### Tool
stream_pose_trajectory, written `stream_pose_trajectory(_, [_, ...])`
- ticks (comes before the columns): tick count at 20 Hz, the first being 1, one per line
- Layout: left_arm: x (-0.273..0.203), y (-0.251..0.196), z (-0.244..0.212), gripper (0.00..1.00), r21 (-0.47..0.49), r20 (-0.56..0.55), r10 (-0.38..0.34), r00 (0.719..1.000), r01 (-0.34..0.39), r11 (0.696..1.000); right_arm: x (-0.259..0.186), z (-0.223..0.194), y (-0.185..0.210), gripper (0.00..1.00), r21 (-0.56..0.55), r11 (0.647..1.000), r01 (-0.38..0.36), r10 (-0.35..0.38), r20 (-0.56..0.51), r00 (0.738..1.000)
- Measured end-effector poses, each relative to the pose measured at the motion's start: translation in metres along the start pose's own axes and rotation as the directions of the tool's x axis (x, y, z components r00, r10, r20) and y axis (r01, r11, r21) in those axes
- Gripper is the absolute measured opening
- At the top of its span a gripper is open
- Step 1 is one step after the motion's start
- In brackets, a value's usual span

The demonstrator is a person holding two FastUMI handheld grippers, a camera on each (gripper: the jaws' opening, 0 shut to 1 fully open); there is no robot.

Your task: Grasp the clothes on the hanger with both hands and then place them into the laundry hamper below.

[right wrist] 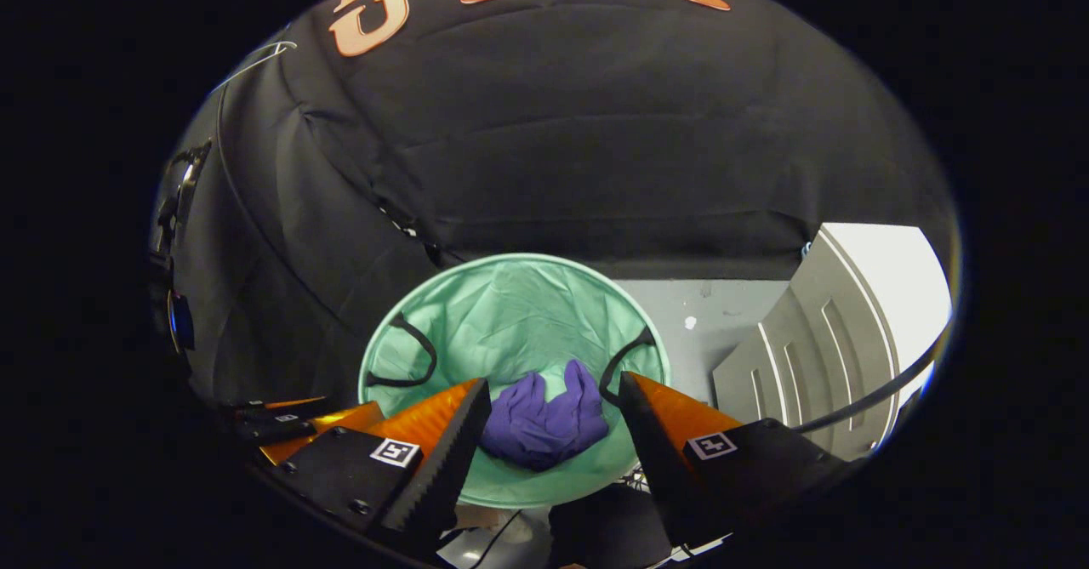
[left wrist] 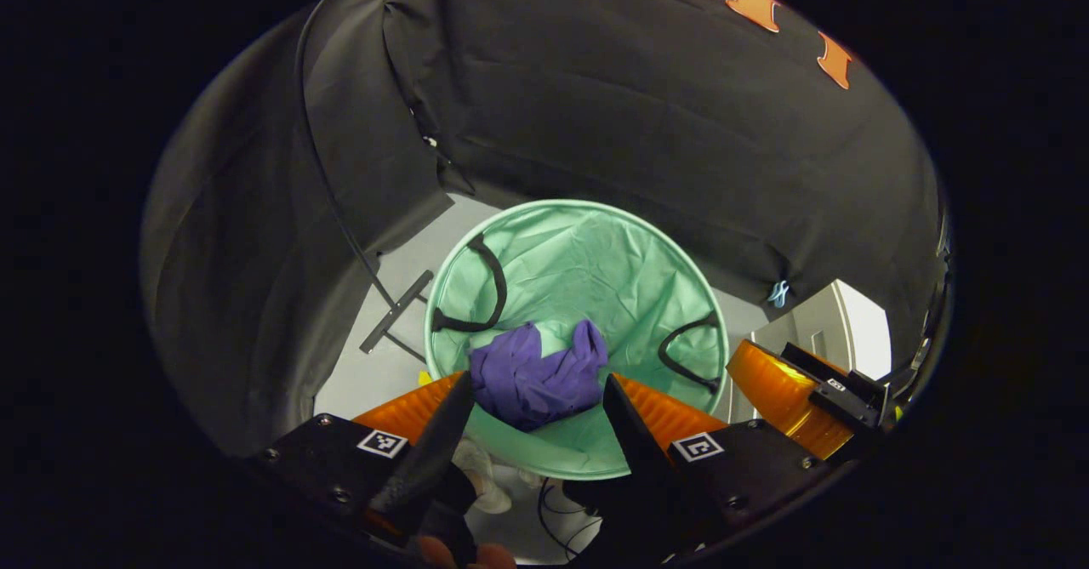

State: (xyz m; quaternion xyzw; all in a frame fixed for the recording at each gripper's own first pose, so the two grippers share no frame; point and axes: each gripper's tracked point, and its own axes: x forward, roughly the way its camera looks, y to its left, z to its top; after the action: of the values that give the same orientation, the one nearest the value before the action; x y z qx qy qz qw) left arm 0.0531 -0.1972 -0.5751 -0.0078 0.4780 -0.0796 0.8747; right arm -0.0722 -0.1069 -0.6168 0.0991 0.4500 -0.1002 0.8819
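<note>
Left gripper (left wrist: 538,395): released, its two fingers spread wide with nothing between them, held above the hamper and looking down into it.
Right gripper (right wrist: 553,399): released as well, two fingers apart and empty, also above the hamper; in the left gripper view it shows at the right edge.
Clothes (left wrist: 536,375): one purple garment, crumpled in a heap, lying inside the hamper near the rim closest to the grippers; no finger touches it.
Laundry hamper (left wrist: 587,254): one round green fabric hamper, open at the top, standing on the floor close to the booth's cloth wall.
Handles: two dark loop handles (left wrist: 481,288), one on each side of the hamper's inner wall.
Floor (left wrist: 408,250): pale grey; the hamper stands on it, near the wall edge.
Cable (left wrist: 340,203): one thin dark cable runs down the cloth wall to the floor left of the hamper.
Panel (right wrist: 817,331): one grey ribbed panel stands on the floor to the right of the hamper, apart from it.
</note>
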Motion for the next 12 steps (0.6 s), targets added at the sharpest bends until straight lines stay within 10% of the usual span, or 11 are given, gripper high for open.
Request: stream_pose_trajectory(12, [-0.152, 0.003, 0.086, 0.97, 0.026, 0.363, -0.037, 0.931, 0.029, 0.999, -0.122, 0.093, 0.013, 0.99, -0.005, 1.0, -0.012, 0.013, 0.367, 0.93])
